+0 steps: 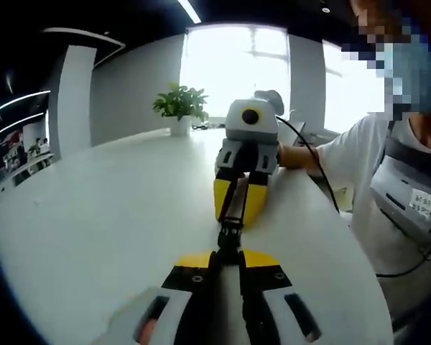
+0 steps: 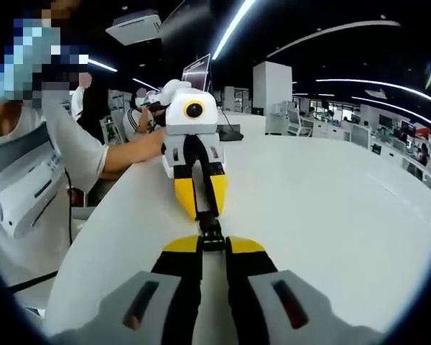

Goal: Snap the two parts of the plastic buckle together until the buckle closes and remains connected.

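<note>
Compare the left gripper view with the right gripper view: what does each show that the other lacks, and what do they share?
Left gripper view: a potted plant at the table's far edge, before a bright window. Right gripper view: a laptop behind the other gripper, and office desks under ceiling light strips. Both: the white table, the person's sleeve, and the two grippers facing each other, left gripper and right gripper, jaws shut on the black buckle stretched between them.
</note>
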Tool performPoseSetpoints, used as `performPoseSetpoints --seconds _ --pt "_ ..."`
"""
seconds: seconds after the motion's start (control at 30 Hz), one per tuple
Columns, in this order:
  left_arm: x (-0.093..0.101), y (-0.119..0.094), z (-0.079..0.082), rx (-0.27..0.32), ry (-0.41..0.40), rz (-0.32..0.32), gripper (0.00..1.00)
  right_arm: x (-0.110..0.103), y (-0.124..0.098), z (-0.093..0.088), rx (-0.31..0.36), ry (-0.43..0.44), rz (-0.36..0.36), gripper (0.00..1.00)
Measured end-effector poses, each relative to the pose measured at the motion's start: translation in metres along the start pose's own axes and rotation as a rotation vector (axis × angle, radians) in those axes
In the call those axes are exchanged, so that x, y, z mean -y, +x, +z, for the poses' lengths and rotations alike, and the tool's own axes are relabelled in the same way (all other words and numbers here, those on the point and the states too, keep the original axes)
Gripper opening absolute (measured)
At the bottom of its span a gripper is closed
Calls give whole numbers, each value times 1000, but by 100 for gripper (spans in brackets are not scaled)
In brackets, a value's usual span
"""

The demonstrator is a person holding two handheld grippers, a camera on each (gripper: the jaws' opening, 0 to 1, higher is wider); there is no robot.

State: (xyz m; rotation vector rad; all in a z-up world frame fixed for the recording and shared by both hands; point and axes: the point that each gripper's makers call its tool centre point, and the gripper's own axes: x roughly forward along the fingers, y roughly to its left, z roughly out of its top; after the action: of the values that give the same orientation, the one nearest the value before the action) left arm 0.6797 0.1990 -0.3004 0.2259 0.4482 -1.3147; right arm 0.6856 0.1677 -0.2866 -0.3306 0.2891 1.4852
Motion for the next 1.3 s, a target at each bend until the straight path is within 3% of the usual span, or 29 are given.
performPoseSetpoints --seconds 1.07,1.17,1.2,1.3 --pt "8 9 1 -12 42 -35 10 -9 6 -5 -29 -81 86 9" --pt "12 11 2 -7 37 -52 10 -12 8 -5 -26 -70 106 9" --pt "17 17 4 4 46 -84 10 -19 10 -8 -44 -62 156 9" --pt "15 19 0 -17 43 -53 10 -14 11 -5 -25 -73 135 9"
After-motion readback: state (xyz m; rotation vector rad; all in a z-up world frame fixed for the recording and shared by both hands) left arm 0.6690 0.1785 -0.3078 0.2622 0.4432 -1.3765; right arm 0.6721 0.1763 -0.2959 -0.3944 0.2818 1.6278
